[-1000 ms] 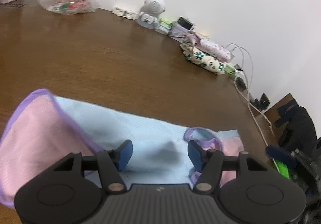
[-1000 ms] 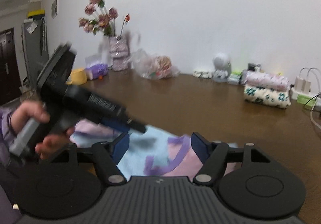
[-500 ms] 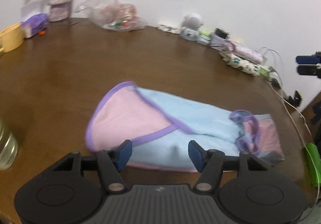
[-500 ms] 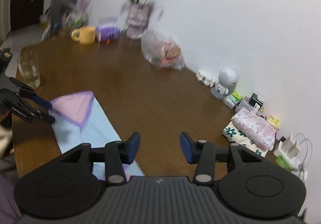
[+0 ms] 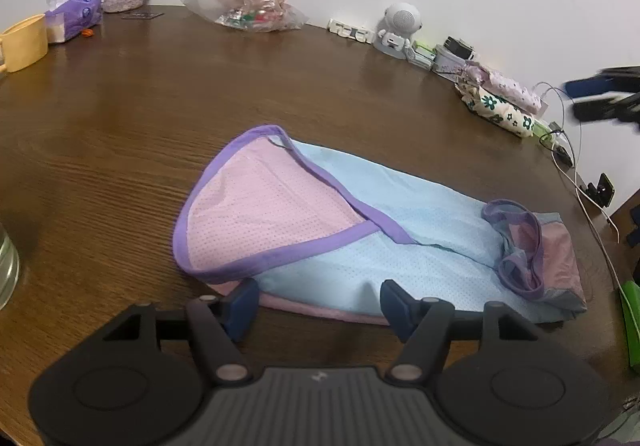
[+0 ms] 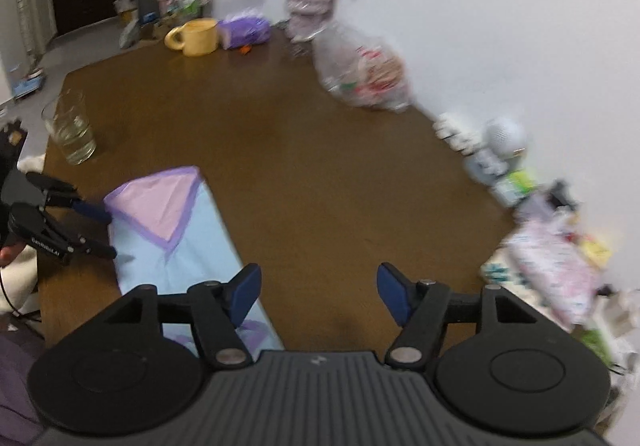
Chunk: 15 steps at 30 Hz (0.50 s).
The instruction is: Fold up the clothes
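Pale blue mesh trimmed in purple, the garment (image 5: pixel 360 238) lies flat on the brown table (image 5: pixel 120 134), just ahead of the left gripper (image 5: pixel 318 304), whose blue-padded fingers stand wide apart and hold nothing, their tips at the cloth's near edge. Ahead and to the left of that gripper, a pink panel with a purple border is turned over onto the blue; straight ahead the blue runs smooth; ahead and to the right the cloth ends in a small bunched loop of purple trim over a pinkish patch. So the piece lies as a long narrow strip with at least one flap laid over, which suggests lengthwise folding is in place, while the strip itself is not doubled end to end and the right end looks rumpled; that may be what remains, though how small the final fold should be cannot be told. The right gripper (image 6: pixel 318 294) is likewise spread and empty, raised above the table in a blurred view, with the garment below and to its left and bare wood between its fingers. Far right of it, folded floral cloths (image 6: pixel 556 278) sit by the wall.
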{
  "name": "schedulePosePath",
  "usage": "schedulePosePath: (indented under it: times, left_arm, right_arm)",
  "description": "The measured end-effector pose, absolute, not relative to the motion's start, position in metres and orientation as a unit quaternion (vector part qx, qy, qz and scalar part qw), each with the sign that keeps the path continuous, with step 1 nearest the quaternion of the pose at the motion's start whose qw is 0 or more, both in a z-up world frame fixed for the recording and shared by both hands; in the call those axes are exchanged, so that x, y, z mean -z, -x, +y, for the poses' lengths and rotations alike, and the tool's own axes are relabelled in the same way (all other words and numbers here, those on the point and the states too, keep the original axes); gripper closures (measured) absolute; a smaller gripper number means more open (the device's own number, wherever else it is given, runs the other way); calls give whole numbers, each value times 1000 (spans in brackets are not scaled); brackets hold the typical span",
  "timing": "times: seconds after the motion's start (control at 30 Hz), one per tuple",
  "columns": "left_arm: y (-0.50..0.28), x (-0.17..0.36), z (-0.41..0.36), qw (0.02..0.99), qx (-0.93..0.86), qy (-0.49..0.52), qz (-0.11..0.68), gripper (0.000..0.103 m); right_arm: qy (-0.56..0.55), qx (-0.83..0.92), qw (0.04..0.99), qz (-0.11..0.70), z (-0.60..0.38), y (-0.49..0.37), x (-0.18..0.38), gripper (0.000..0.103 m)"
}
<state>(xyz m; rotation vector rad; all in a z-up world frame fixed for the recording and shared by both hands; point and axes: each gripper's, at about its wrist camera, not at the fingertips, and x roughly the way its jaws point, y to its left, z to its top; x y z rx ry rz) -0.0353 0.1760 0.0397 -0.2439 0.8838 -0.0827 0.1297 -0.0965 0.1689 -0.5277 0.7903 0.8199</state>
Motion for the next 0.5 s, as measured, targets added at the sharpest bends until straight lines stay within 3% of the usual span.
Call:
schedulePosePath:
  times: [0.2,0.43,0.5]
  left_arm:
    - [43,-47,168,903,17,90,421,37]
    - [41,-47,156,905,-32,38,422,37]
    - [31,-45,156,907,-30,29,420,45]
  right_arm:
    - [229,-416,784,399,-55,-153,-114,38]
    - [255,-461,769,363,9,-145,-65,40]
    - [254,-454,776,355,24,-143,-57,42]
